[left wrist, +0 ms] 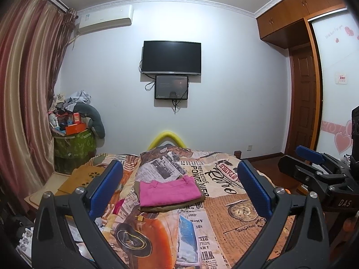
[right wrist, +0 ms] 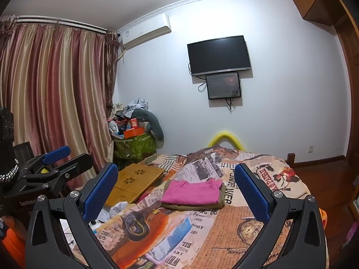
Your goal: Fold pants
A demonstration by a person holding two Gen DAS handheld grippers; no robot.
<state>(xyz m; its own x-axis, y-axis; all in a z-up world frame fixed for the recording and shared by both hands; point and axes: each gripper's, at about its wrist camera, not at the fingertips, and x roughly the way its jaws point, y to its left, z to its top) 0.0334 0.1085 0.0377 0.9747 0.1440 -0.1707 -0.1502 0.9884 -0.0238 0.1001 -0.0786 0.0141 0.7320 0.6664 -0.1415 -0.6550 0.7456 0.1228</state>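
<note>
1. Pink pants (left wrist: 169,190): one item, already folded to a flat rectangle, waistband toward the far side. It lies mid-bed, on top of a second folded garment.
2. Olive pants (left wrist: 179,205): one item, folded, under the pink pair; only its near and right edges show.
3. Stack count: two garments in all, edges roughly aligned. Judged near complete or between items; no unfolded pants can be made out on the bed.
4. Left tool (left wrist: 179,189): one, blue pads wide apart, holding nothing, raised near the foot of the bed and well apart from the stack.
5. Right tool (right wrist: 177,190): one, pads likewise spread and empty, held beside the left one at similar height.
6. Handling advice: if the stack needs squaring, come in low from the near edge, one tool at each near corner, and pinch only the top layer, so that the olive pair beneath is not dragged along.
7. Bed (left wrist: 235,224): one, covered by a newspaper-print spread.
8. Wooden lap tray (right wrist: 136,183): one, lying on the bed's left side.
9. Screens on the far wall: two, a television (left wrist: 171,57) and a smaller monitor (left wrist: 171,87) just below it.
10. Air conditioner (left wrist: 105,20): one, upper left.
</note>
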